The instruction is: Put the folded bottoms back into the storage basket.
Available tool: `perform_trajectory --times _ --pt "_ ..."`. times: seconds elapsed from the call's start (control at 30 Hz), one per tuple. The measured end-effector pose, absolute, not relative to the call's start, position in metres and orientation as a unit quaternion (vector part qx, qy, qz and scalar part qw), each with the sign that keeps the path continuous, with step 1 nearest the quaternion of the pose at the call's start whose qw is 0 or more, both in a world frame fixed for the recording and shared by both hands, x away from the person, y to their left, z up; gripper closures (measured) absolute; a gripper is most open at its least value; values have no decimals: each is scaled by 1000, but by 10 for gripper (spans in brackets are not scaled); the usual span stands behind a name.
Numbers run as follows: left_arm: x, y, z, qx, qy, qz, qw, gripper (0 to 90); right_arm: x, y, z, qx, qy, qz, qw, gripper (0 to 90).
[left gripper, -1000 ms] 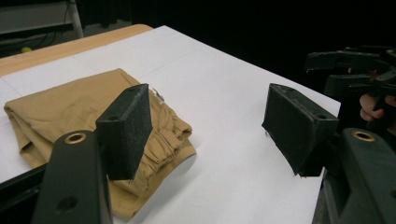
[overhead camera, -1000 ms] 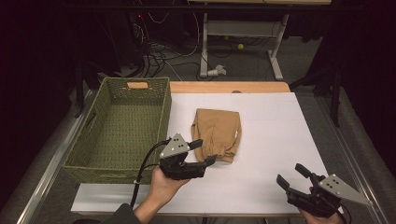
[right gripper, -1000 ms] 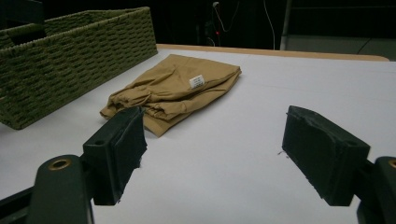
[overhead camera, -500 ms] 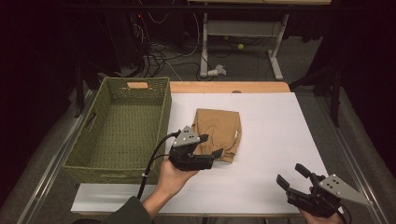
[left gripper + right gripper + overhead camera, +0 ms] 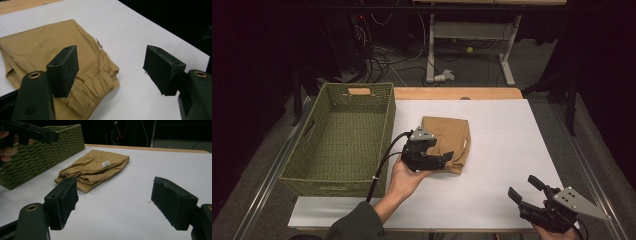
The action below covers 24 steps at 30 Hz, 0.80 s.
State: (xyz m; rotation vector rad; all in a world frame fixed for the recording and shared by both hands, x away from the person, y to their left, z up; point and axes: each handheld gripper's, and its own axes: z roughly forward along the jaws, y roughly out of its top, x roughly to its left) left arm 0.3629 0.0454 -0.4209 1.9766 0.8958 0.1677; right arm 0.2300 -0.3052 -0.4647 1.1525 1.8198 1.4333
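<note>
Label (image 5: 106, 164) on folded tan garment (image 5: 93, 168) faces right gripper view.

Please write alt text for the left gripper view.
The left gripper hangs open over the near corner of folded tan trousers lying on a white table. Nothing is between its jaws.

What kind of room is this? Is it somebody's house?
Probably a lab or workshop, not a house: tangled cables lie on the grey floor beside a metal-legged desk, and a hand-held black two-jaw left gripper works over folded tan cloth on a white-covered table.
</note>
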Motion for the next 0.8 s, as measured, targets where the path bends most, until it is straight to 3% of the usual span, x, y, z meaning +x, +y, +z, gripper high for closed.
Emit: perform_trajectory --times 0.8 --pt "438 35 -444 801 476 28 362 141 230 -305 -465 428 679 532 272 223"
